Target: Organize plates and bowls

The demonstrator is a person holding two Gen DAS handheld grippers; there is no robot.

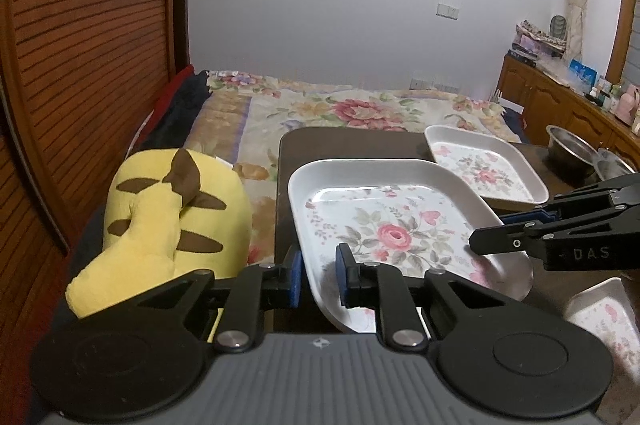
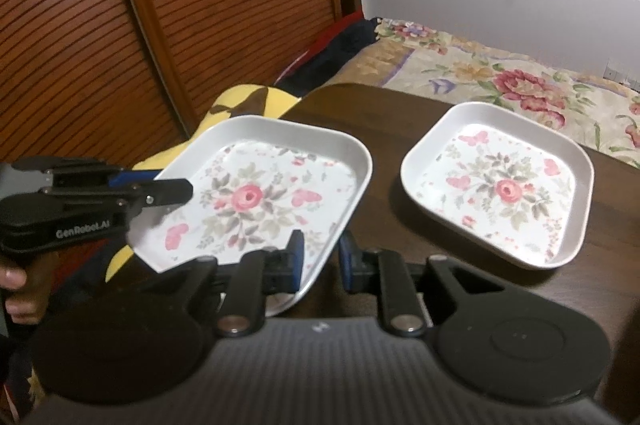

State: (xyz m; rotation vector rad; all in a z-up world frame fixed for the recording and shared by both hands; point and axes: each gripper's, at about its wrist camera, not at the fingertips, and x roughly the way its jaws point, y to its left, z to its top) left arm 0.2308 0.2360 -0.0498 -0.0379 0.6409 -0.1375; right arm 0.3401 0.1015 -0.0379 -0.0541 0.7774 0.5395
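Where the left gripper (image 1: 319,275) bites: its jaws are narrowed onto the near rim of the floral plate (image 1: 392,225), wall between the pads.
Right gripper (image 2: 322,257): likewise nearly closed, pinching the opposite rim of the same plate.
Floral plate: it sits between our two grippers, tilted, partly overhanging the near edge of the dark table (image 2: 384,113); we cannot tell whether any corner touches the wood.
Handling: we judge it stiff, glossy and fairly light, likely melamine or ceramic, so slippery under the pads and liable to chip if dropped.
Best hold: the upturned rim, as now, on opposite sides so it cannot swing.
Plush toy (image 1: 160,209): soft and yellow, just beside the plate's left edge.
Second plate (image 2: 496,185): flat on the table, farther back, a likely stacking base.
Steel bowls (image 1: 568,145): at the table's far right corner.
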